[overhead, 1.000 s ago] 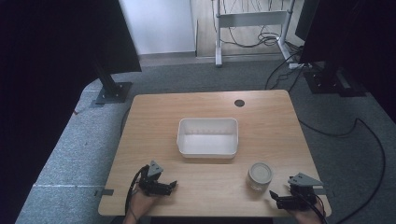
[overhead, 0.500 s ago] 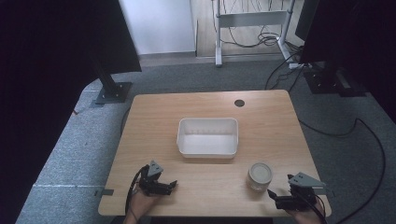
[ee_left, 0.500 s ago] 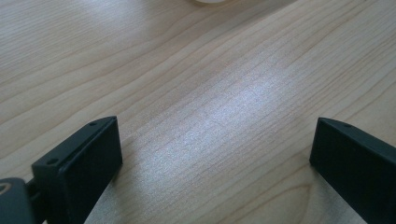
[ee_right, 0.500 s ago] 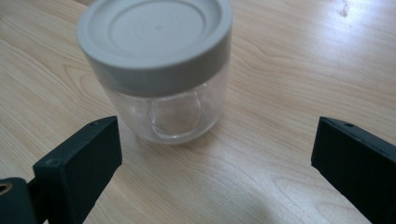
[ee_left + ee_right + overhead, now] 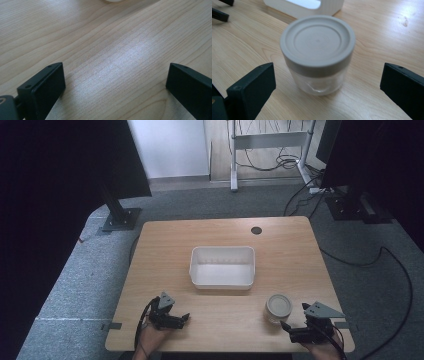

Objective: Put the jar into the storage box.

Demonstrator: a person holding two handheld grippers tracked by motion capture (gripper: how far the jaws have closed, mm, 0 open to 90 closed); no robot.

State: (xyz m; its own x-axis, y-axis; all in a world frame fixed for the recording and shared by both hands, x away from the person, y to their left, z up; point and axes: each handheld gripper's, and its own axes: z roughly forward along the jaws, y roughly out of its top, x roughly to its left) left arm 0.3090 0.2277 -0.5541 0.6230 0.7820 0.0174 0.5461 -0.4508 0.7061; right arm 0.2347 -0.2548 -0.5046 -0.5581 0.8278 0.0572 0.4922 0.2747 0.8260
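Observation:
A clear jar point(image 5: 278, 307) with a grey lid stands upright on the wooden table point(image 5: 165, 245), near the front right. In the right gripper view the jar point(image 5: 318, 50) sits just ahead of my right gripper point(image 5: 326, 68), whose jaws are spread wide on either side of it without touching. In the high view the right gripper point(image 5: 286, 329) lies close in front of the jar. My left gripper point(image 5: 184, 318) rests open at the front left, with bare wood between the jaws of the left gripper point(image 5: 115, 75).
A white rectangular tray point(image 5: 196, 256) sits empty at the table's middle, and the tray point(image 5: 329, 6) stands behind the jar. A dark round hole point(image 5: 256, 230) marks the far side. Black stands and cables lie on the floor around the table.
My right gripper has edged slightly left toward the jar. The left gripper, jar and tray have not moved.

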